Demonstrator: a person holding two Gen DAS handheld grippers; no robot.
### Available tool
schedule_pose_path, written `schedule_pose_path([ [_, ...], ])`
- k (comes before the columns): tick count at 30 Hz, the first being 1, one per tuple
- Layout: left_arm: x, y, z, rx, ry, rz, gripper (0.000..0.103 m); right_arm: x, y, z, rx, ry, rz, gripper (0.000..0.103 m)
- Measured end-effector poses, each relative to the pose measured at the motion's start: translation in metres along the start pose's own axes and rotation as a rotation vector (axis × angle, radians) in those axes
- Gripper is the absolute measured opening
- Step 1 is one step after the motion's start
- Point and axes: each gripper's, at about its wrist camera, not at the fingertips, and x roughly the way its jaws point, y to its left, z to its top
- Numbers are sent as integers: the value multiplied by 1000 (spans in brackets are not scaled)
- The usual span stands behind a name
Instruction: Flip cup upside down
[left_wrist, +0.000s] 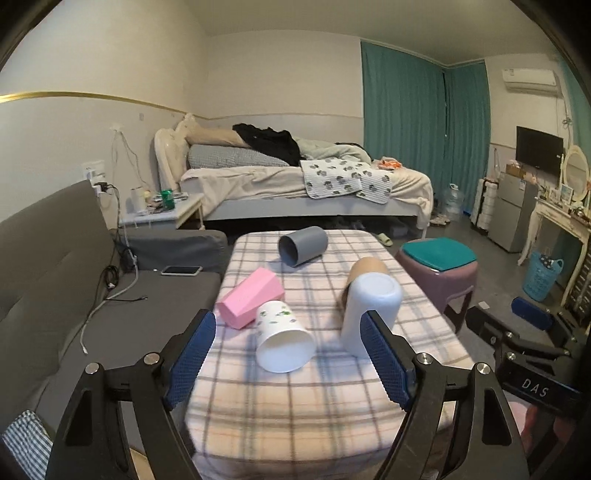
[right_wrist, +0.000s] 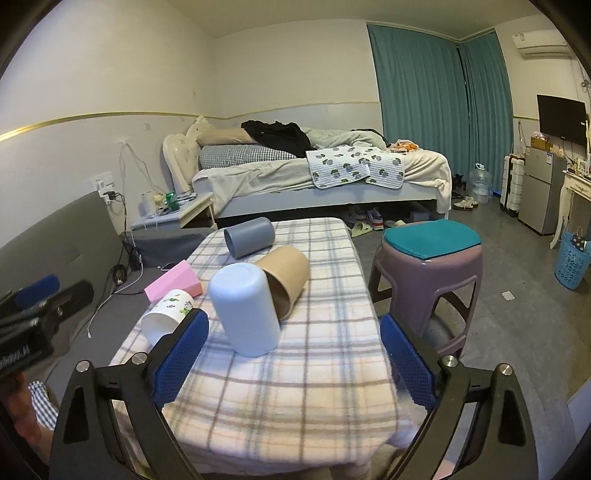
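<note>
A pale blue cup (left_wrist: 371, 310) stands upside down on the plaid table (left_wrist: 295, 406); it also shows in the right wrist view (right_wrist: 245, 310). A white leaf-print cup (left_wrist: 282, 338), a pink cup (left_wrist: 249, 297), a brown cup (left_wrist: 364, 273) and a grey cup (left_wrist: 303, 245) lie on their sides. My left gripper (left_wrist: 288, 358) is open and empty, just short of the white cup. My right gripper (right_wrist: 293, 362) is open and empty, just short of the pale blue cup.
A grey sofa (left_wrist: 55, 277) with a phone (left_wrist: 181, 270) and cables is left of the table. A purple stool (right_wrist: 428, 273) with a teal cushion stands to the right. A bed (left_wrist: 295, 181) lies beyond.
</note>
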Motion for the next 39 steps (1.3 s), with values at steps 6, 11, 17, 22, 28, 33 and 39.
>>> schedule_pose_path([
  [6, 9, 15, -11, -61, 22, 71, 96, 5, 12, -7, -38, -22, -23, 103],
  [11, 10, 14, -16, -49, 17, 94, 96, 11, 10, -9, -36, -11, -15, 103],
  [17, 12, 14, -16, -64, 25, 102, 96, 14, 9, -10, -24, -4, -9, 103],
  [22, 12, 16, -17, -57, 27, 103, 96, 14, 8, -11, -24, -5, -9, 103],
  [28, 14, 16, -20, -67, 42, 104, 96, 15, 6, -11, -18, -2, -4, 103],
  [33, 14, 16, -20, -66, 46, 102, 96, 15, 6, -11, -18, -2, -5, 103],
  [39, 15, 16, -20, -67, 45, 102, 96, 15, 6, -11, -17, -1, -4, 103],
])
